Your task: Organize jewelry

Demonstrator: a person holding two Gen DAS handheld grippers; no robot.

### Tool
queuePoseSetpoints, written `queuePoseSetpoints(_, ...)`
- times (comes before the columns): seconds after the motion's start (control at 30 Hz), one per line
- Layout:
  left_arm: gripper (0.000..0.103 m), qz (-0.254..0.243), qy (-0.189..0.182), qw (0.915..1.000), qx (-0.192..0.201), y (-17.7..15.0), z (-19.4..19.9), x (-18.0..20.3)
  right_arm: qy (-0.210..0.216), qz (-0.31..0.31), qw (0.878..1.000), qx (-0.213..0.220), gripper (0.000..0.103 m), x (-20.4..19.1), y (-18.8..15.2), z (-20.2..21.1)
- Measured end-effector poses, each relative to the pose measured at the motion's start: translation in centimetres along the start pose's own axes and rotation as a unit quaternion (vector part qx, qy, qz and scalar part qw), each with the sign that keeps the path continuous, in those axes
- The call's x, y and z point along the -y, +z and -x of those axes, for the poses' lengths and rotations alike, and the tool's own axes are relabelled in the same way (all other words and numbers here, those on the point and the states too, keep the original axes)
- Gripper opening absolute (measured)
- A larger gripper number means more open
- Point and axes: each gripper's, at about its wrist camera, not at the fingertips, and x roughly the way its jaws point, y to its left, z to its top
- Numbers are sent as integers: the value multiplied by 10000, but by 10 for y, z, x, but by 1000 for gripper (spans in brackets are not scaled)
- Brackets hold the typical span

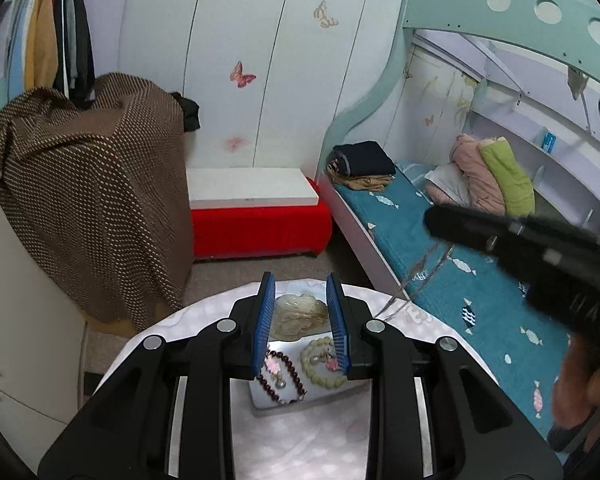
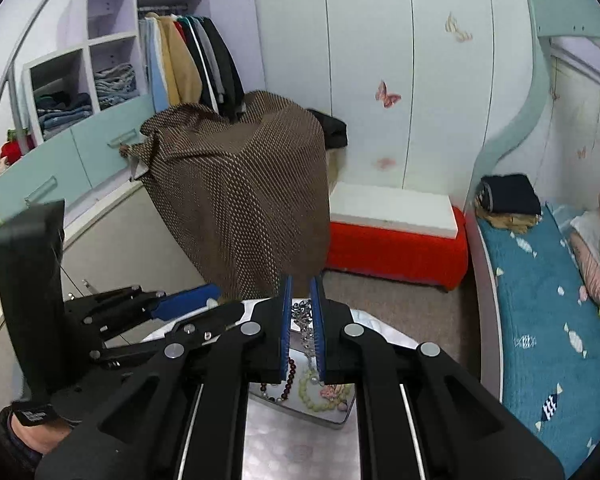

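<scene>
My left gripper [image 1: 300, 280] is shut on a pale carved jade pendant [image 1: 300, 316], whose sides meet both blue pads; it hangs above the tray. Below lies a shiny tray [image 1: 268, 404] on a round white table [image 1: 172, 320], holding a dark red bead bracelet [image 1: 284, 376] and a pale green bead bracelet [image 1: 320, 364]. My right gripper [image 2: 302, 280] is shut on a thin silver chain [image 2: 305, 322]. In the left wrist view that gripper [image 1: 432, 220] sits up at the right, and the chain [image 1: 420, 270] trails down to the table. The left gripper [image 2: 208, 298] shows at the left of the right wrist view.
A bed with a teal cover [image 1: 440, 280] runs along the right, folded clothes [image 1: 364, 160] at its end. A red bench with a white board [image 1: 256, 216] stands against the wardrobe. A brown dotted cloth [image 1: 92, 184] drapes a tall object at left.
</scene>
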Motion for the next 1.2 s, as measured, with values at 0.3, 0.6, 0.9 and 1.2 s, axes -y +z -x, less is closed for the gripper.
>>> queuePoseSetpoints(0.3, 27, 48, 3, 9995, -321, -1, -40, -3, 96, -446, 9973, -569, 8, 16, -13, -45)
queuePoseSetpoints(0.6, 38, 62, 168, 9995, -271, -4, -42, -5, 17, -698, 9945, -787, 23, 27, -22, -56)
queuePoseSetpoints(0.9, 92, 312, 543, 9980, 84, -4, -13, -23, -20, -1313, 9907, -356, 96, 50, -27, -31)
queuePoseSetpoints(1.2, 96, 112, 841, 9952, 483, -11, 45, -12, -179, -1424, 9896, -67, 96, 35, -27, 6)
